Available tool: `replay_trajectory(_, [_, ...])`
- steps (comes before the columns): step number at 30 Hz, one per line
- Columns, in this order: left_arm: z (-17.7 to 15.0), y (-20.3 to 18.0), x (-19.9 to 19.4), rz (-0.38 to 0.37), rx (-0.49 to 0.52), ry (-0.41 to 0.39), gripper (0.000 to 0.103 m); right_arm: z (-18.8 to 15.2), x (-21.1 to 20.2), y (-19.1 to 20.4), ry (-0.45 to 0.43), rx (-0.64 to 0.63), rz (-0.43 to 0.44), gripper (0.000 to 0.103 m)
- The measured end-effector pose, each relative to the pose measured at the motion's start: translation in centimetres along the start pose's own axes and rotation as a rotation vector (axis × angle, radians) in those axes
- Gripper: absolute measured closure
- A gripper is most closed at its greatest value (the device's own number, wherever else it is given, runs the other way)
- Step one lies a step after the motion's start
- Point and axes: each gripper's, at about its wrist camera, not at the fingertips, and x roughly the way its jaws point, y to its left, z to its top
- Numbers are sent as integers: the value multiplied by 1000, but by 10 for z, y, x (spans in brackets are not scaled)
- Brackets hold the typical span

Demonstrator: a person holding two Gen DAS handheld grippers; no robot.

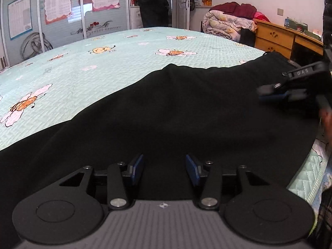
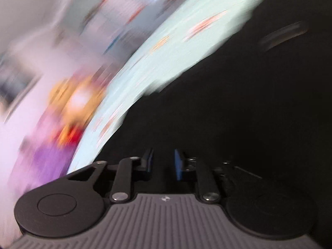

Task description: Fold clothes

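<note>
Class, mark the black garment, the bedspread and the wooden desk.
black garment [image 1: 186, 112], left wrist view, middle of the cloth.
bedspread [image 1: 128, 62], left wrist view, bare quilted part.
wooden desk [image 1: 276, 37], left wrist view, drawer front.

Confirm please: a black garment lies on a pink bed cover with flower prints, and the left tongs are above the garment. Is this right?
Not quite. The bed cover is pale green, not pink; the left wrist view shows this clearly. The rest holds: the black garment lies on it, the cover has flower prints, and the left tongs are above the garment.
</note>
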Motion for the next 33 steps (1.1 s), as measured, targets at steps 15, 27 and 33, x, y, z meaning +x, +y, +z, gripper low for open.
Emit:
replay_trajectory(15, [95,-58,6,-155,-48,-35,78,104,-69,23,-346,-181,-5,75])
replay_trajectory(27, [98,-64,137,42,-172,-40,87,121,-37,-126,-274,144,-73,103])
replay_trajectory(33, [94,-78,134,99,-101,-51,87,121,-36,-91,-291,18,-207,103])
